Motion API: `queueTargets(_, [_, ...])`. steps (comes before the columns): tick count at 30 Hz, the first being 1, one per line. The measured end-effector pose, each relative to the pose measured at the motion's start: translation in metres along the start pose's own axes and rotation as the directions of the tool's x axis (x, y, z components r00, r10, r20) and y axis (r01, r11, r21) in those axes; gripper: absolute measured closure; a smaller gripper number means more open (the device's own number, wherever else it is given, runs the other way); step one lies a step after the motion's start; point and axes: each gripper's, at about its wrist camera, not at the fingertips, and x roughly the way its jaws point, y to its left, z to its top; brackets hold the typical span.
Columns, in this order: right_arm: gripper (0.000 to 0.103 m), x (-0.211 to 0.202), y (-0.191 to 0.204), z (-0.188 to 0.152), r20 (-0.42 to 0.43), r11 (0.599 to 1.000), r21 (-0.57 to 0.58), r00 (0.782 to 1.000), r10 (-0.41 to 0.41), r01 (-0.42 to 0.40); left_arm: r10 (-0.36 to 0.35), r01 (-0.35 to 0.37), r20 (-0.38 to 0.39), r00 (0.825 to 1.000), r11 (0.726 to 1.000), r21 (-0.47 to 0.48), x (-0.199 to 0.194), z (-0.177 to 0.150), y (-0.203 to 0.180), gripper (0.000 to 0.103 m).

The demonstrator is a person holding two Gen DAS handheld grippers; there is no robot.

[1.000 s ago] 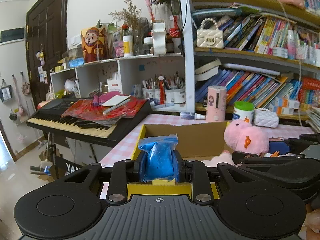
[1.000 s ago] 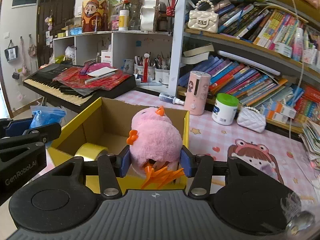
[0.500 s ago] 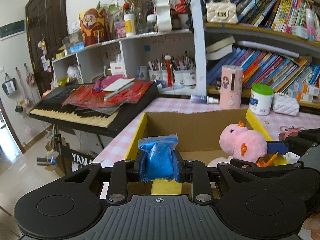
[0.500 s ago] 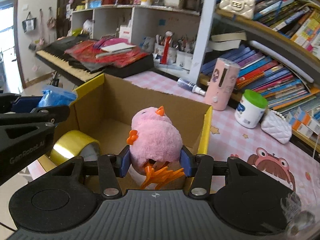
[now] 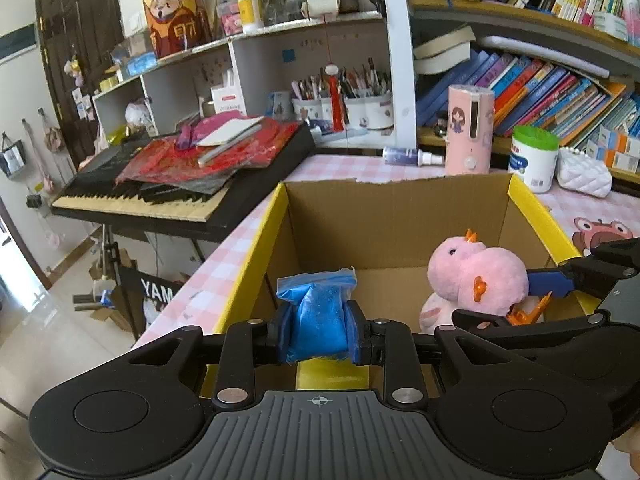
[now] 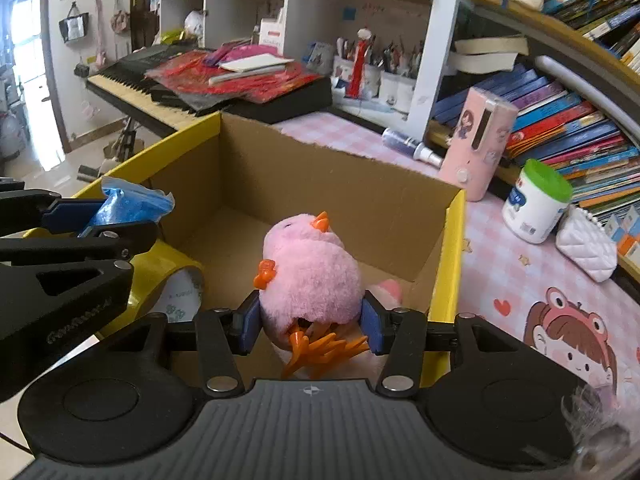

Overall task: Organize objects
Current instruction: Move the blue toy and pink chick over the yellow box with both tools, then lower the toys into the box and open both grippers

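1. Plush pink chick with orange beak and feet, pinched at the belly and hanging inside the yellow-rimmed open cardboard box, near its right wall, above the floor.
2. Crinkled blue plastic bag, squeezed at mid-height, poised over the box's near-left corner.
3. Could snag: orange feet dangling below the pads, likely to catch on release.
4. Could land badly: bag dropping onto the roll of yellow tape lying right beneath, then tipping or sliding off.
5. Could collide: both tools crowded over one box, close side by side.
6. Right gripper: narrowed onto the chick, blue pads denting the fur.
7. Left gripper: clamped on the bag, pads pressing both sides, nothing else touched.
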Motion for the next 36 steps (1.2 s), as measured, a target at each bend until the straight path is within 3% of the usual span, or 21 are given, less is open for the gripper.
queueTargets(6, [0.055, 0.004, 0.003, 0.002, -0.008, 1.000, -0.030, 1.000, 0.002, -0.002, -0.014, 0.014, -0.031, 0.999, 1.000, -0.004, 0.007, -0.004, -0.002, 0.077])
queueTargets(19, [0.051, 0.004, 0.001, 0.002, -0.006, 1.000, -0.014, 1.000, -0.001, 0.001, -0.009, 0.009, -0.006, 1.000, 1.000, -0.018, 0.001, -0.004, 0.001, 0.072])
queueTargets(25, [0.047, -0.006, 0.001, 0.000, 0.019, 1.000, 0.006, 1.000, -0.023, 0.023, 0.005, -0.004, 0.036, 0.999, 0.999, -0.038, -0.011, -0.004, 0.005, 0.061])
queueTargets(30, [0.039, -0.019, -0.002, -0.001, 0.055, 0.998, 0.034, 0.997, -0.062, 0.061, 0.025, -0.019, 0.077, 0.997, 0.997, -0.078, -0.023, -0.004, 0.012, 0.041])
queueTargets(36, [0.035, -0.036, -0.004, -0.004, 0.093, 0.992, 0.080, 0.990, -0.105, 0.098, 0.030, -0.018, 0.123, 0.992, 0.995, -0.093, -0.040, -0.005, 0.014, 0.029])
